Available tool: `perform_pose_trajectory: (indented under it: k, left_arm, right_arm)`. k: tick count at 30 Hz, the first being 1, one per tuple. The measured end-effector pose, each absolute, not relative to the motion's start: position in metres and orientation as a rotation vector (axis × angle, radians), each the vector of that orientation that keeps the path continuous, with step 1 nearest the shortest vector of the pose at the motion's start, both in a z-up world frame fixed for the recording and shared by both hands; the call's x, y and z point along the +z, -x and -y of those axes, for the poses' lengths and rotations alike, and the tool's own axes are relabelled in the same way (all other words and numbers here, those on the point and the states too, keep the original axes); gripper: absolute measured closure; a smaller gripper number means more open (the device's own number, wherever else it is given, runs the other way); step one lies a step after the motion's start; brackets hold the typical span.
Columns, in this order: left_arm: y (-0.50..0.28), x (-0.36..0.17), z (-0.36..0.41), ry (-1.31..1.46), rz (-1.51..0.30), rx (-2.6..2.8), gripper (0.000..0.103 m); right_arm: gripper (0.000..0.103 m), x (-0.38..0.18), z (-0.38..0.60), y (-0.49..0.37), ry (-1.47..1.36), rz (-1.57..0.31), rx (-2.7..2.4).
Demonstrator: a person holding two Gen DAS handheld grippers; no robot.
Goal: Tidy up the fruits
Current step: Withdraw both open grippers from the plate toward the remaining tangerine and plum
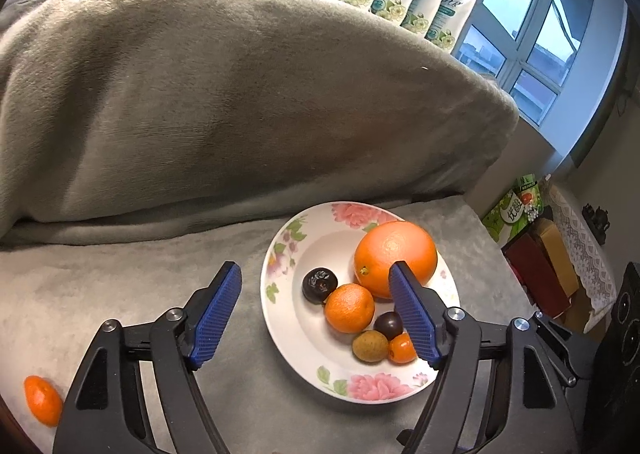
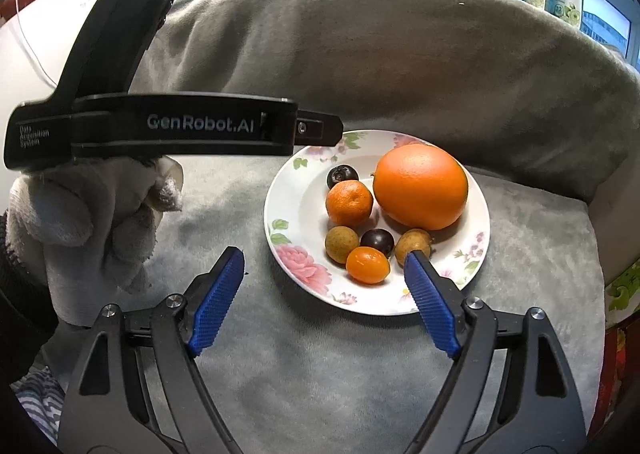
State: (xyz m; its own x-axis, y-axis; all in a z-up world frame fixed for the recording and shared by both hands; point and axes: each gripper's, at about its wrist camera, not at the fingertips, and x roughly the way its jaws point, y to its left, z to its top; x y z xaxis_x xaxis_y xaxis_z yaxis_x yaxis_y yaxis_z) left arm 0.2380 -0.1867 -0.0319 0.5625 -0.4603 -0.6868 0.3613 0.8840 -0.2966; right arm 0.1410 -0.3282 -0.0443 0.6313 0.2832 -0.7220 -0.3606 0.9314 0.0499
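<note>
mostly done: plate [image 1: 280, 318] ahead of both grippers holds big orange [image 1: 394, 254], mandarin [image 1: 349, 308], small fruits. left gripper [image 1: 316, 314] and right gripper [image 2: 324, 290] both spread wide, empty. left to do: stray kumquat [image 1: 42, 400] on cushion, off left gripper's near-left.

Soft window daylight, fisheye-warped edges

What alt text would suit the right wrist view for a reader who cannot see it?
A floral plate on a grey blanket holds a large orange, a mandarin and five smaller fruits. The open, empty right gripper points toward it, and a gloved hand holds the left gripper at left.
</note>
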Motion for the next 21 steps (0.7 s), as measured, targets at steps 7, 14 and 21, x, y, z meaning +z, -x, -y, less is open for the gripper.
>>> perform_pose_trajectory:
  k: [7, 14, 21]
  left_arm:
    - [-0.230, -0.024, 0.171, 0.130, -0.826, -0.459, 0.027]
    - [-0.220, -0.013, 0.151, 0.121, -0.793, -0.424, 0.027]
    - [-0.204, -0.004, 0.121, 0.092, -0.760, -0.379, 0.027]
  right_arm:
    - [0.018, -0.039, 0.325, -0.136, 0.091, -0.789, 0.368]
    - [0.018, -0.032, 0.314, -0.129, 0.109, -0.763, 0.380]
    - [0.018, -0.027, 0.296, -0.125, 0.128, -0.749, 0.403]
